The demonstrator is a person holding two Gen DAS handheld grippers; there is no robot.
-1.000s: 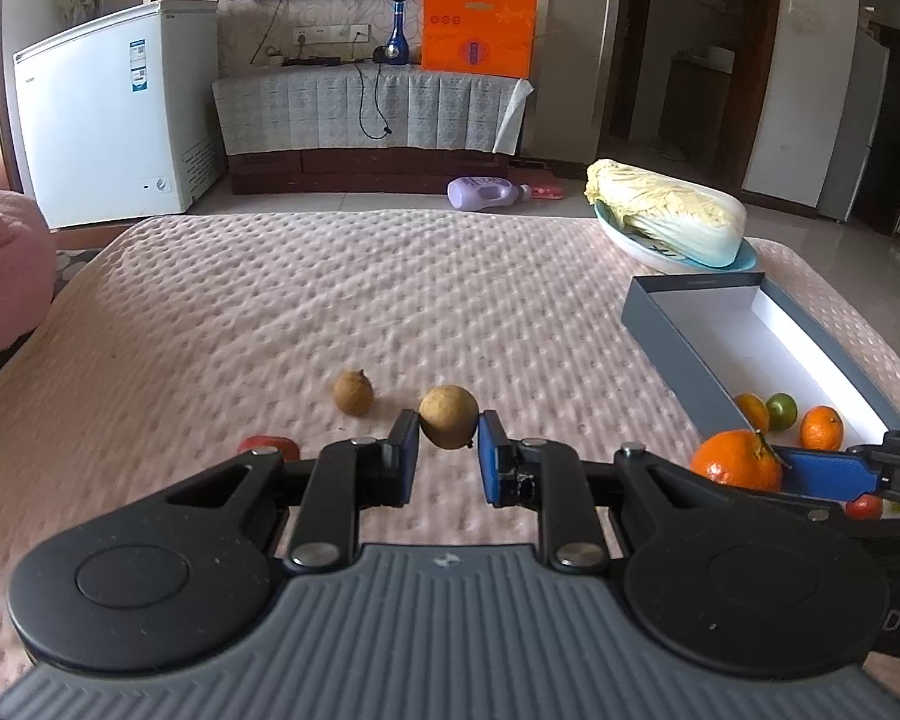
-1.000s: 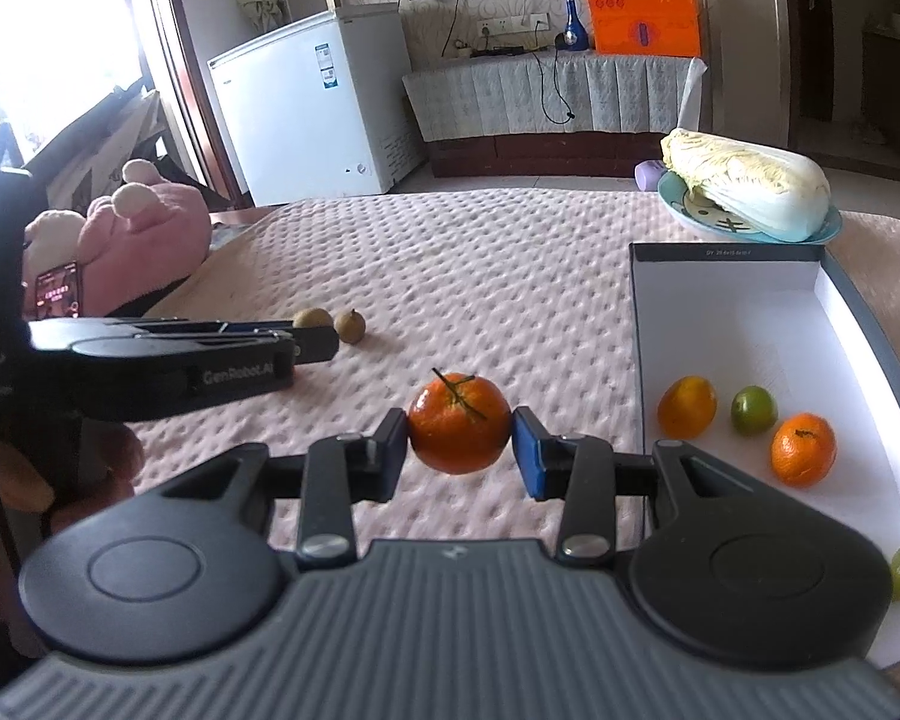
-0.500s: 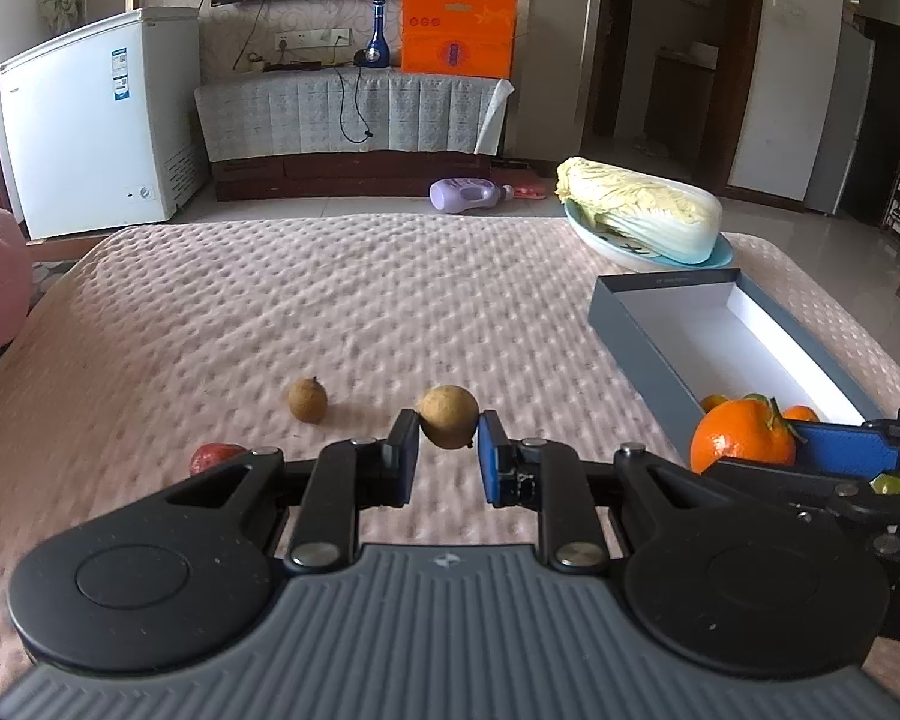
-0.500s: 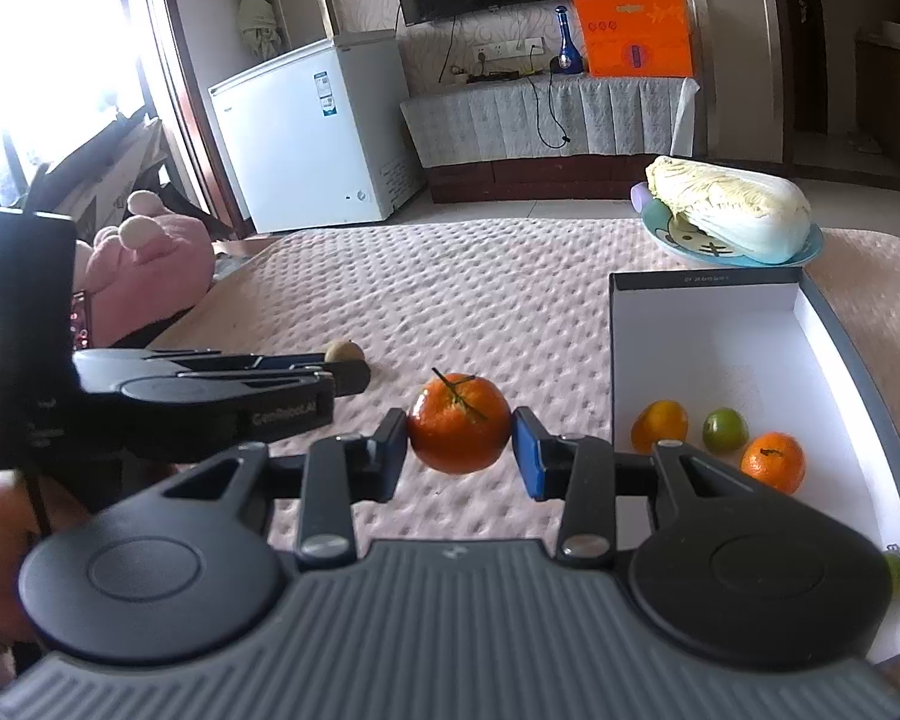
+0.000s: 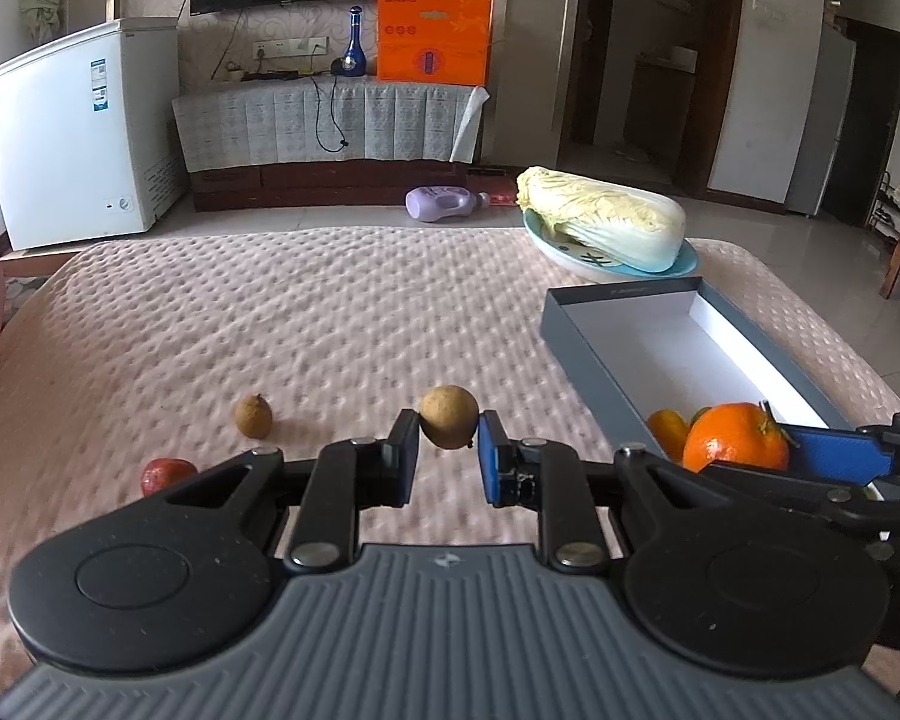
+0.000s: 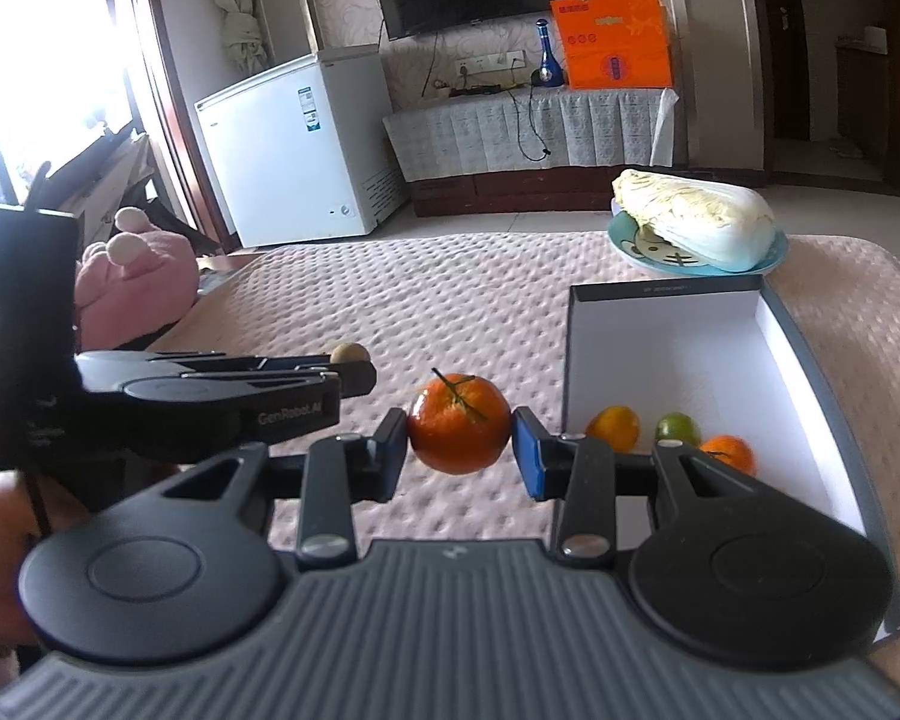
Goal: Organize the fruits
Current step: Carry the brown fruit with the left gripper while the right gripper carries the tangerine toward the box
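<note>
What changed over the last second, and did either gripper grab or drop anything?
Both grippers rose, carrying their fruit: the left gripper stays shut on the brown fruit, the right gripper on the orange, which has drawn nearer the box. Nothing grabbed or released. The other brown fruit and red fruit have not moved.

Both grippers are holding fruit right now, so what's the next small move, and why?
Probably carry the right gripper rightward over the gray box and release. It is shut on the orange, which hangs over the bedspread just left of the box wall, and three citrus fruits already lie inside. The left gripper holds its brown fruit farther away.
</note>
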